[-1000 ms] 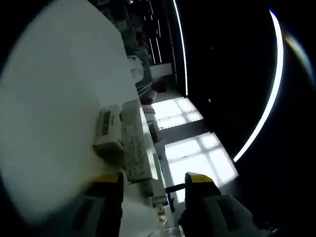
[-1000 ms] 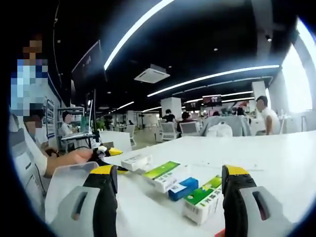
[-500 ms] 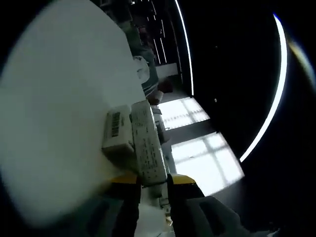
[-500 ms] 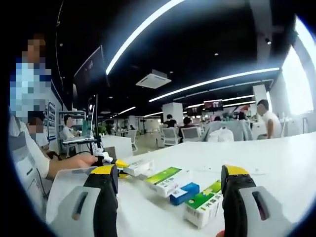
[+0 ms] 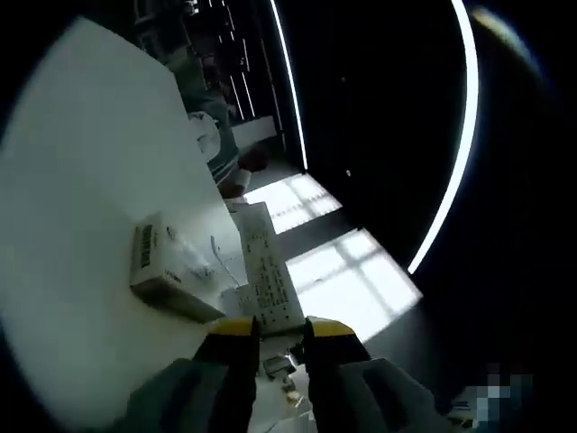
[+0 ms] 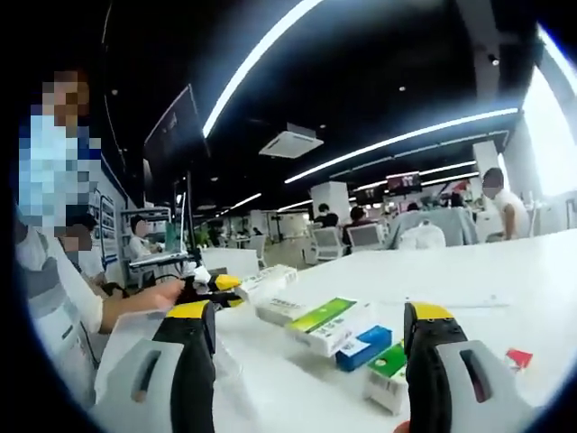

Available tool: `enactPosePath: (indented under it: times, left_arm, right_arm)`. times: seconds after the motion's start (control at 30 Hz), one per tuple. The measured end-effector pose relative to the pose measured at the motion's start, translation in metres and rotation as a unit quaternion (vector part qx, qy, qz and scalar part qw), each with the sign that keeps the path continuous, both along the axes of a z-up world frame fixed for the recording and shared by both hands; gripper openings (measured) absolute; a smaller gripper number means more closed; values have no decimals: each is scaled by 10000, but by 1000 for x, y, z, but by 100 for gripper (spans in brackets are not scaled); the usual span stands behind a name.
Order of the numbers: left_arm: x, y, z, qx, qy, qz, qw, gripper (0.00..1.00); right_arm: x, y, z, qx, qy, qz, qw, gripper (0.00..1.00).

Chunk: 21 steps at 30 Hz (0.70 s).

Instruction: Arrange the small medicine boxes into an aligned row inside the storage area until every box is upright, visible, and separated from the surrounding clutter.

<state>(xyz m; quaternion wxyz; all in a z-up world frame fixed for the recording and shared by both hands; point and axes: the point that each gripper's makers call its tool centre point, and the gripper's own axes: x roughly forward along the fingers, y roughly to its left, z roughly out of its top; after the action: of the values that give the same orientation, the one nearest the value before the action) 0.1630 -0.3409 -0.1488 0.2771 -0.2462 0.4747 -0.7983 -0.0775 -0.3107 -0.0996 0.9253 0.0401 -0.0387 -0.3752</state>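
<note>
White tabletop (image 6: 505, 298) carries the work, with an open office of desks, seated people and ceiling light strips seen behind it in the right gripper view.

In the left gripper view, the left gripper (image 5: 275, 332) is seen closed on the near end of a slim white box (image 5: 269, 280), its yellow-tipped jaws drawn in almost together with the box between them. The long axis of this box runs straight ahead from the jaws. A second white box (image 5: 171, 271) with a barcode end lies flat on the table just beside it, on the side where the table is seen. Whether the two touch cannot be told.

In the right gripper view, the right gripper (image 6: 306, 329) is held wide open and grips nothing. Between its jaws and a little ahead, a loose cluster is seen: a green-topped box (image 6: 329, 323) lying flat, a blue box (image 6: 364, 347) just beside it, and a smaller green-and-white box (image 6: 389, 377) nearest the right jaw. The left gripper is seen entering from the left with its white box, held by a hand (image 6: 149, 296).

The row is judged not yet formed. The lying boxes are nearer the right gripper, with the long box set obliquely across its jaw line, so a turn of the wrist seems needed before a grasp across the narrow sides.
</note>
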Motion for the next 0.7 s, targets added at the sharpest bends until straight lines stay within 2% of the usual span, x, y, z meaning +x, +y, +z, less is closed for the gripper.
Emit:
enactPosePath:
  times: [0.13,0.3,0.43,0.53,0.6,0.7]
  left_arm:
    - [-5,5,13,-351,-16,-186,9992,18]
    - [-13,13,31,-854,-56,-384,9956,17]
    - [-20,21,40,-1219,-202,-525,9909,17]
    - [-30,31,49,-1597,-369,-759,9835,17]
    - [-32,35,54,-1793,-540,-746,9795,17]
    - [-28,37,68,-2259,-720,-682,9691,17]
  right_arm:
    - [4,2,0,53,-97,106,9999,84]
    - [10,3,-4,265,-427,288,9983,84]
    - [19,5,-8,419,-650,480,9958,83]
    - [28,8,-12,513,-741,655,9938,82]
    - [33,10,-13,558,-793,728,9926,82]
    - [36,12,-15,543,-714,743,9932,82]
